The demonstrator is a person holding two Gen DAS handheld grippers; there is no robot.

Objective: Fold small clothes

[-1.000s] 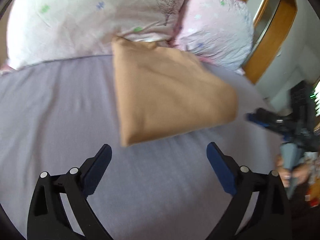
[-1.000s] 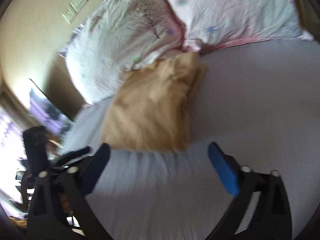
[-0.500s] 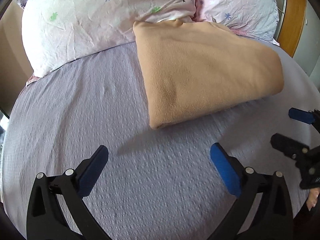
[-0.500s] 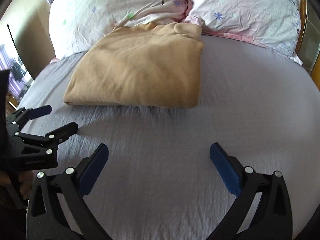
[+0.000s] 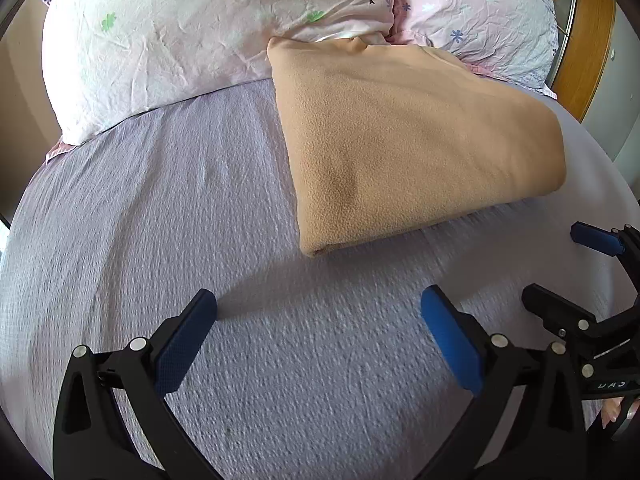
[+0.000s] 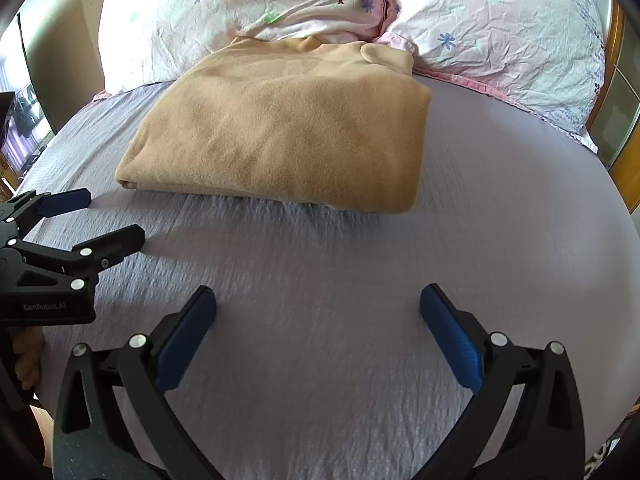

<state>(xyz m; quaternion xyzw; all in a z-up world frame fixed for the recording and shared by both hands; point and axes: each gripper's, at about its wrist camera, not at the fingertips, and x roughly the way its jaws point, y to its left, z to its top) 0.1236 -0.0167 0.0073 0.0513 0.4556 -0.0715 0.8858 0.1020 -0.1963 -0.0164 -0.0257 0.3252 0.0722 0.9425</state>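
Left gripper [image 5: 318, 312] spread wide, empty, above the grey bedsheet [image 5: 140, 220], right gripper [image 6: 318, 308] likewise wide and empty, folded tan garment [image 6: 288, 124] ahead against two floral pillows [image 6: 248, 4], its far edge hidden among them, hands mostly cropped.

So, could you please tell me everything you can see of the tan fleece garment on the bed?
The tan fleece garment looks soft and fuzzy, folded into a thick, roughly rectangular bundle with rounded fold edges. It lies flat on the lavender textured bedsheet, its far end pressed against the two floral pillows. Neither gripper touches it; both sit apart from its near edge.
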